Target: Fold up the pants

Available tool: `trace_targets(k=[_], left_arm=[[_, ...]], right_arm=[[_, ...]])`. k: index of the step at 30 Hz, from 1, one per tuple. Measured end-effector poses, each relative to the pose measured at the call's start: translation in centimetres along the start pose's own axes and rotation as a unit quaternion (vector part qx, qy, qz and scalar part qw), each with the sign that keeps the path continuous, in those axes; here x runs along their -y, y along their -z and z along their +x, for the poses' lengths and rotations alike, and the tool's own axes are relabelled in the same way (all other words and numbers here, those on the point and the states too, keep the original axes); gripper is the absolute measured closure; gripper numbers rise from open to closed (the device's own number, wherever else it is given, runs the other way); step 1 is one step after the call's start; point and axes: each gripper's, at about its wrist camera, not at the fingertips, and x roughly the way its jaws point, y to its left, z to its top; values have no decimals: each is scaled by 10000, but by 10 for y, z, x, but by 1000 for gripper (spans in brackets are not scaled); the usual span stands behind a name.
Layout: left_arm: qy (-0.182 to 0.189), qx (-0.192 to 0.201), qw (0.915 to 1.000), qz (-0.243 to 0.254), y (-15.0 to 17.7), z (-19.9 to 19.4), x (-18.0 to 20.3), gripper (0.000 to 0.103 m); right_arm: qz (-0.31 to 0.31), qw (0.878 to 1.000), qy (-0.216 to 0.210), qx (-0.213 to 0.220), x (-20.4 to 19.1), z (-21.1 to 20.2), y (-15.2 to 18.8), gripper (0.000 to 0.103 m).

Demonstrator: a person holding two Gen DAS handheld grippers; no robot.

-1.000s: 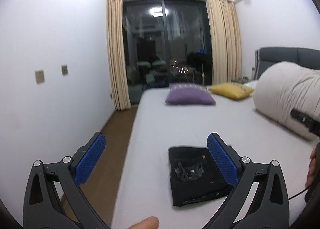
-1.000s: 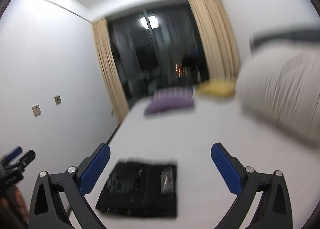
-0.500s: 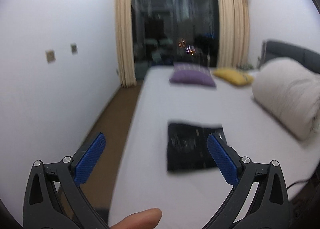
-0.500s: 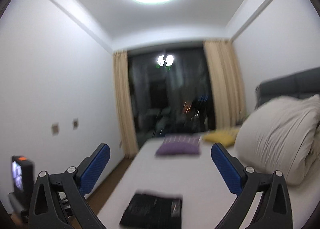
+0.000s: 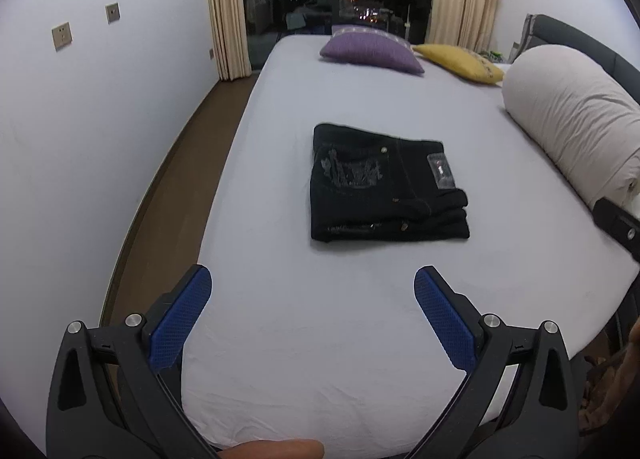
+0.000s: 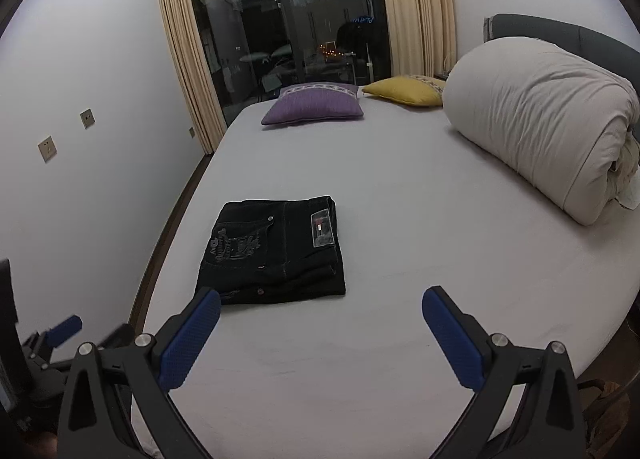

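A pair of black jeans (image 5: 384, 183) lies on the pale sheet of the bed (image 5: 320, 339), already folded into a compact, squared stack with a back pocket's embroidered crest and a waistband patch facing up. It sits toward the left edge of the mattress, well apart from the purple cushion (image 5: 370, 49), the yellow cushion (image 5: 460, 61) and the rolled cream duvet (image 5: 576, 127). The left gripper (image 5: 312, 299) hangs above the near sheet with its blue pads spread wide and nothing between them; the right gripper (image 6: 320, 319) is likewise spread wide and empty, its left pad crossing the near corner of the stack in its own view, though contact cannot be confirmed. The folding looks essentially done. Denim like this should be fairly heavy and stiff for cloth, holding a crease but springing open where layers are thick; it is neither slippery nor fragile. Any further handling would best pinch all layers together at the near folded edge, near its corners.
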Motion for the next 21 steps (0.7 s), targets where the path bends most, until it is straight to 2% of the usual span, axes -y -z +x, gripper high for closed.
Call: trace_targets(k=[7, 21], left_arm=[[23, -205, 9998, 0, -2, 29, -2, 0], [45, -258, 9996, 50, 1, 32, -1, 0]], right_arm=[[-90, 9999, 76, -73, -1, 10, 13, 0], [-144, 9994, 124, -284, -4, 20, 25, 0]])
